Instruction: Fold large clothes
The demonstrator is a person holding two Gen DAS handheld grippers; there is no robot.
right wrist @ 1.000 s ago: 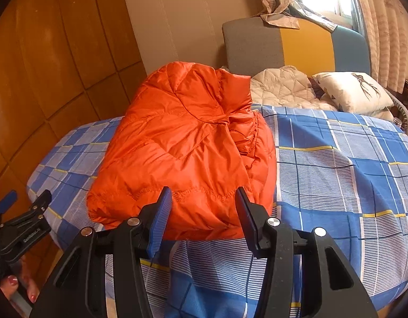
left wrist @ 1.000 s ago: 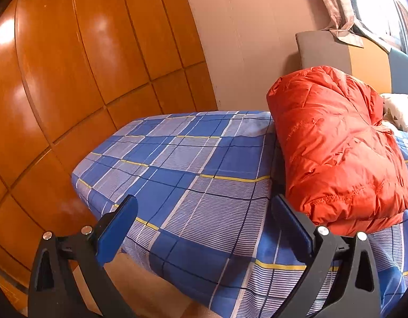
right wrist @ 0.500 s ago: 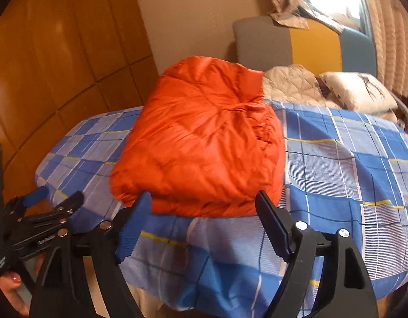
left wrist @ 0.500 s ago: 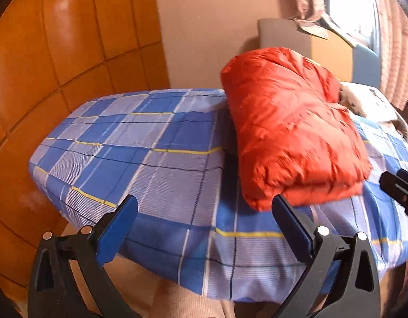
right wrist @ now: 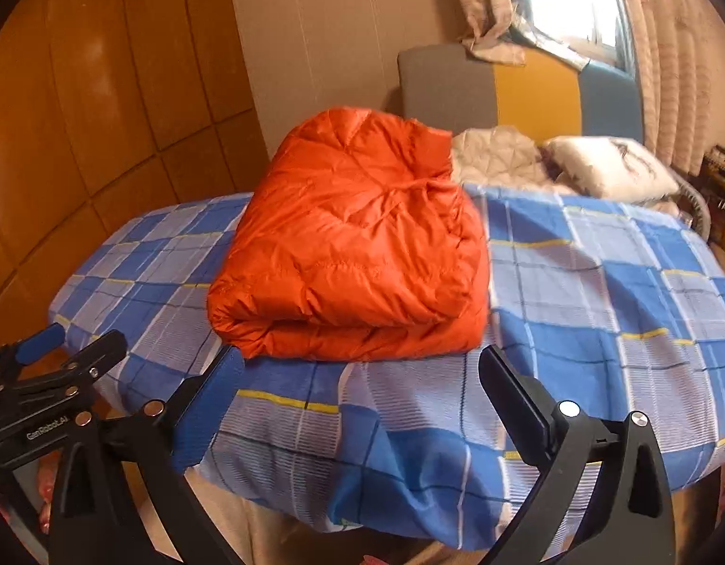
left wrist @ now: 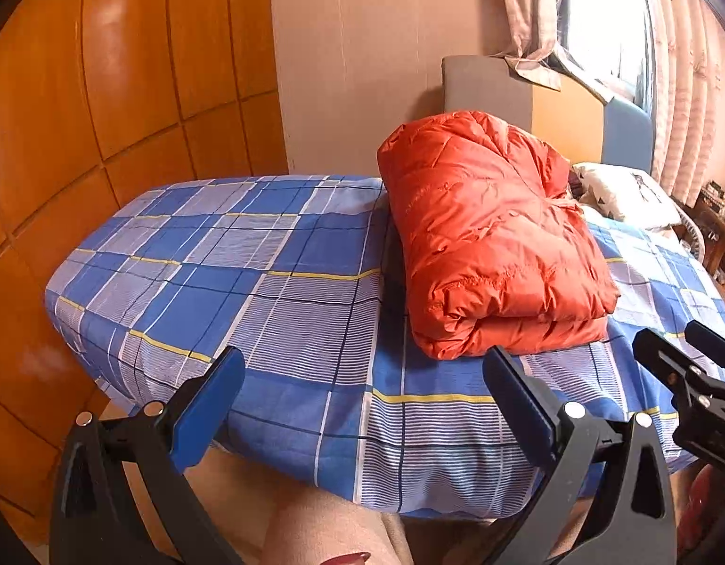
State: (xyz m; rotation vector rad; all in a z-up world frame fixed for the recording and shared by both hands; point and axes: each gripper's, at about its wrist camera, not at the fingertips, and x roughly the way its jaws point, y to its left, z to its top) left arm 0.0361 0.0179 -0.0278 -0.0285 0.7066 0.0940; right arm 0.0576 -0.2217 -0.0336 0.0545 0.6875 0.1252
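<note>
that puffy orange quilted down jacket sits folded on the blue plaid bed just ahead of both tongs, left tongs spread, right tongs opening with nothing between them, looks light, squishy, slippery, so I'd pinch the thick folded edge

One legible mark: "GenRobot.AI", white lettering on the black body of the left gripper, seen from the right wrist.
</note>
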